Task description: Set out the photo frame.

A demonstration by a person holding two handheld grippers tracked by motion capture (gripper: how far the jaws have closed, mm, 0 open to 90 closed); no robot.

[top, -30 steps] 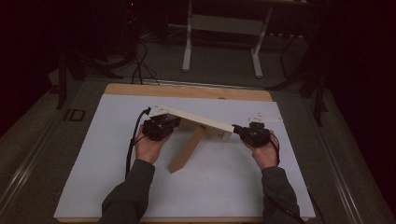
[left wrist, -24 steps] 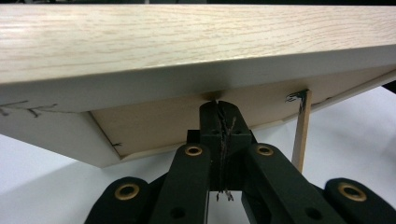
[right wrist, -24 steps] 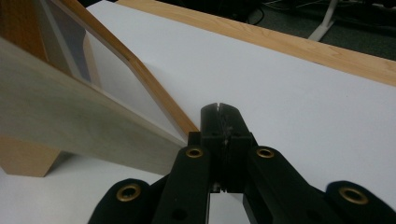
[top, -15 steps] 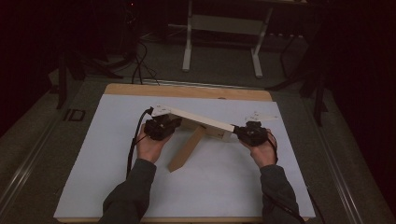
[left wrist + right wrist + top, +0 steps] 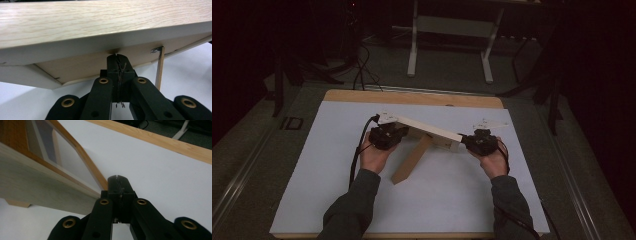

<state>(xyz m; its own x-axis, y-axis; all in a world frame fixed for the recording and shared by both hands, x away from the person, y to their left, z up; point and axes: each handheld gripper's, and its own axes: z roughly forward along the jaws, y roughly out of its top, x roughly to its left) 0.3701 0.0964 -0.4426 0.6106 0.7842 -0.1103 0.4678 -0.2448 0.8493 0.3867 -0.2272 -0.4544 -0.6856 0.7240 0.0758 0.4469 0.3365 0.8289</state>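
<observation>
A light wooden picture frame (image 5: 424,128) stands tilted on the white board, propped by a brown wooden leg (image 5: 412,161) that reaches toward me. My left gripper (image 5: 398,132) is at the frame's left end. In the left gripper view its jaws are shut, and the gripper (image 5: 117,57) presses its tips up against the frame's pale underside (image 5: 82,65), beside a thin wooden strut (image 5: 159,68). My right gripper (image 5: 466,142) is at the frame's right end. In the right gripper view this gripper (image 5: 117,179) is shut, touching the frame's brown corner (image 5: 101,182), nothing between the jaws.
The white board (image 5: 312,190) lies on a wooden table whose far edge (image 5: 412,97) shows as a tan strip. Black cables (image 5: 359,155) trail from the left gripper. Beyond the table, white desk legs (image 5: 413,45) stand on a dark floor.
</observation>
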